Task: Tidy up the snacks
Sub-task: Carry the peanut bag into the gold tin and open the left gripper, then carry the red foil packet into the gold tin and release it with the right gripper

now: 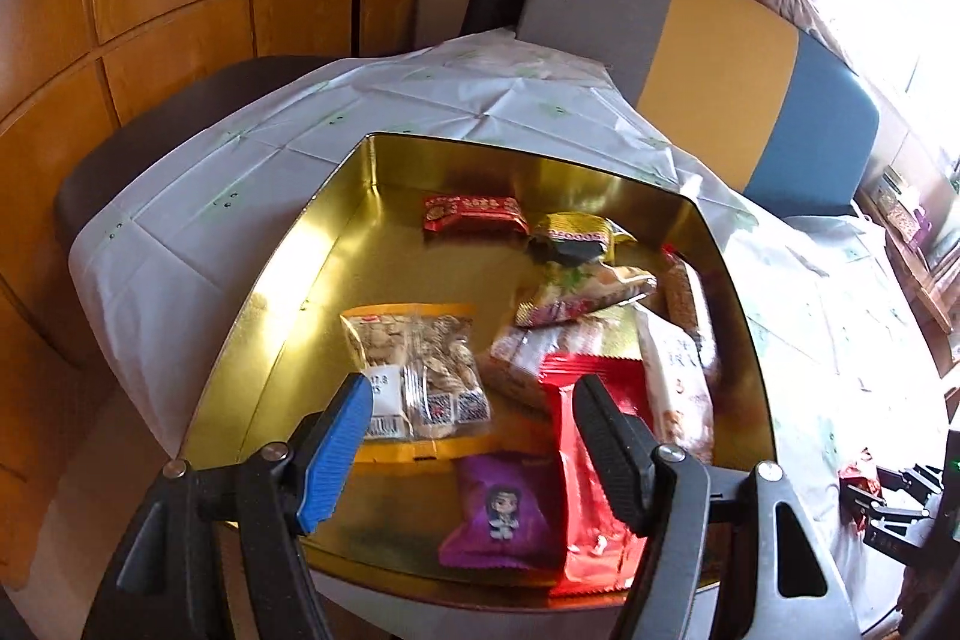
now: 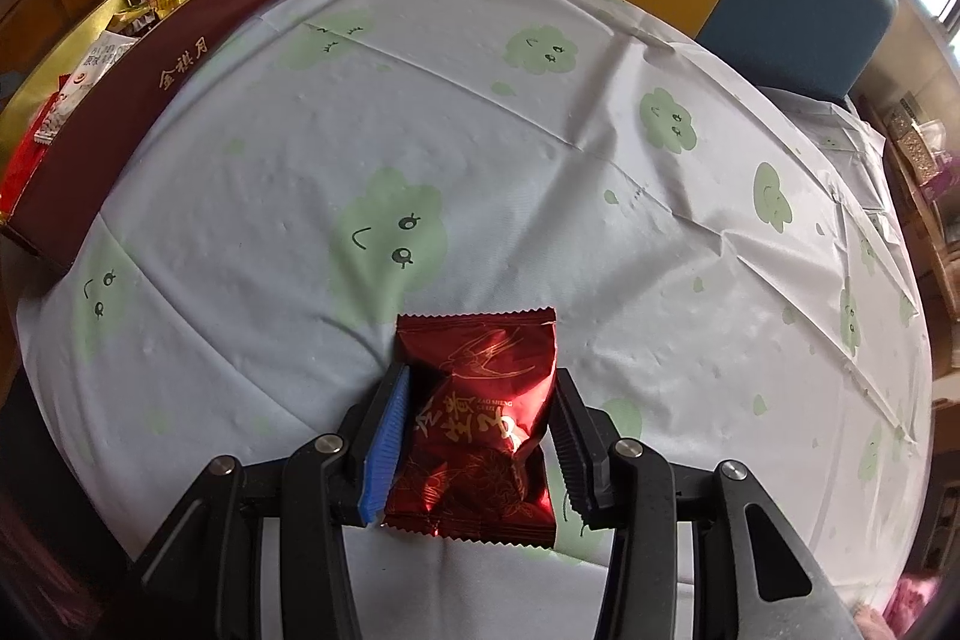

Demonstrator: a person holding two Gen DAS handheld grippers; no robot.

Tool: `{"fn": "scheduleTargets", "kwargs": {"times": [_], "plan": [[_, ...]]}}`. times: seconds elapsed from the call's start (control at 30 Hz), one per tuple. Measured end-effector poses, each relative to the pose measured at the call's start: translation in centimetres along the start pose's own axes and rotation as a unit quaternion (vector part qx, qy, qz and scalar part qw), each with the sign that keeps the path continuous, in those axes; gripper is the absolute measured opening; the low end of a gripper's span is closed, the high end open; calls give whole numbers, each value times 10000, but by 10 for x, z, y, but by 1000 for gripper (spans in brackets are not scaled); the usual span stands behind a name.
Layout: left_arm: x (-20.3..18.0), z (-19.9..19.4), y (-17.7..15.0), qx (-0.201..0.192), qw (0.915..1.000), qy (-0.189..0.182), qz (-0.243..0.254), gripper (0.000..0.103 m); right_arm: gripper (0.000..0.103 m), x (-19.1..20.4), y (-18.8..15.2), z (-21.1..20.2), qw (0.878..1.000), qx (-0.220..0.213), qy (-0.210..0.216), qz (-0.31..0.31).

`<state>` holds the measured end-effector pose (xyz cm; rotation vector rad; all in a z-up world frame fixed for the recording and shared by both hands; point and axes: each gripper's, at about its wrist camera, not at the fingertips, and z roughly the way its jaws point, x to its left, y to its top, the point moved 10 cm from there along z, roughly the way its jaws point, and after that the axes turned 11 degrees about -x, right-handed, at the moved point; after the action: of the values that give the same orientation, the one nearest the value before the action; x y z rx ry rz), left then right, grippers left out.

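Right claw (image 2: 477,433) is closed on a dark red snack packet (image 2: 474,424): the blue pad presses the packet's left side and the black pad its right side. The packet rests on the surface (image 2: 480,130), which carries a white cloth with green cloud faces. The packet's long axis runs along the claw's fingers, its crimped top edge pointing away from the camera. The packet's lower corners are partly hidden behind the claw's pads, and the gold print on its face is hard to read.

Left claw (image 1: 474,427) stands open above the gold tray (image 1: 312,244), with nothing between its pads. The tray holds a loose group of snacks: a clear nut bag (image 1: 414,370) near the blue pad, a purple packet (image 1: 501,511) below it, a bright red packet (image 1: 591,472) partly hidden behind the black pad, and further packets stacked toward the tray's far right wall, where overlaps make their outlines hard to separate.

In the right wrist view, the tray appears to the far left of the dark red packet, well apart from it. Its maroon outer wall (image 2: 150,100) shows gold characters, and its contents are mostly cut off by the view's edge.
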<state>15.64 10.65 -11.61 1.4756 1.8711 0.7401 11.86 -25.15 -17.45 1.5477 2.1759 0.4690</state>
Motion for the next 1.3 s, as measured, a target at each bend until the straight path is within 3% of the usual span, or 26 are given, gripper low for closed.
{"fn": "scheduleTargets", "kwargs": {"times": [0.93,1.13,1.17,1.3], "plan": [[6,-19,-8,-128,9993,139,332,70,46,4,0,-6,9997,-120,-109,-196],[25,-24,-5,-5,9995,221,239,64,44,-3,2,-6,9998,44,90,180],[28,-25,-4,-9,9995,218,225,58,42,-4,4,-7,9996,59,118,246],[45,-30,-1,-103,9991,364,188,50,40,2,30,-26,9985,-289,229,404]]}}
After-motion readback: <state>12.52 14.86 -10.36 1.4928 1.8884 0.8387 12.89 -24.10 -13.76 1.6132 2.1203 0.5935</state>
